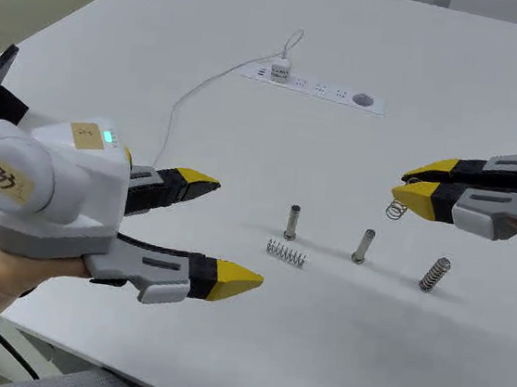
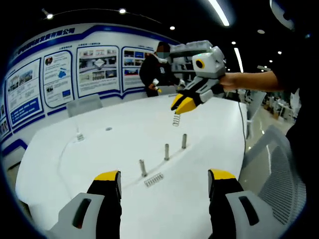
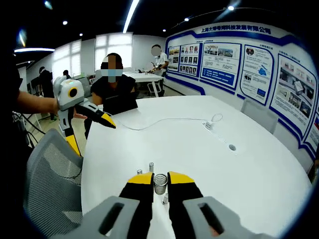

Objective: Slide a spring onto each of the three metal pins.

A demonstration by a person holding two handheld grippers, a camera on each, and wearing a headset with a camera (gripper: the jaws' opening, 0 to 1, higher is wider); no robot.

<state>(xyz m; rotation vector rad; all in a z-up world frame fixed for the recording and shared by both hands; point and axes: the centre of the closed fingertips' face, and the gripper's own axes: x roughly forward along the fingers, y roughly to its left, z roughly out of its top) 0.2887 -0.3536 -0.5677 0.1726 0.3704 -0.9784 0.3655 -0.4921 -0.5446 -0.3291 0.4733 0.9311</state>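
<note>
On the white table (image 1: pixel 334 352) stand two bare metal pins (image 1: pixel 292 222) (image 1: pixel 363 246). A third pin (image 1: pixel 434 274), furthest right, wears a spring. One loose spring (image 1: pixel 286 252) lies flat in front of the left pin. My right gripper (image 1: pixel 410 187) hovers above and right of the pins, shut on another spring (image 1: pixel 396 208) that hangs from its tips; in the right gripper view that spring (image 3: pixel 160 183) sits between the jaws. My left gripper (image 1: pixel 221 231) is open and holds nothing, just left of the pins. The left gripper view has the pins (image 2: pixel 166 151) and the loose spring (image 2: pixel 154 179) ahead.
A white power strip (image 1: pixel 313 86) with a plug and cable lies at the back of the table. The table's near edge runs just below my left gripper. A grey mesh chair (image 3: pixel 50 174) and people stand beyond the table.
</note>
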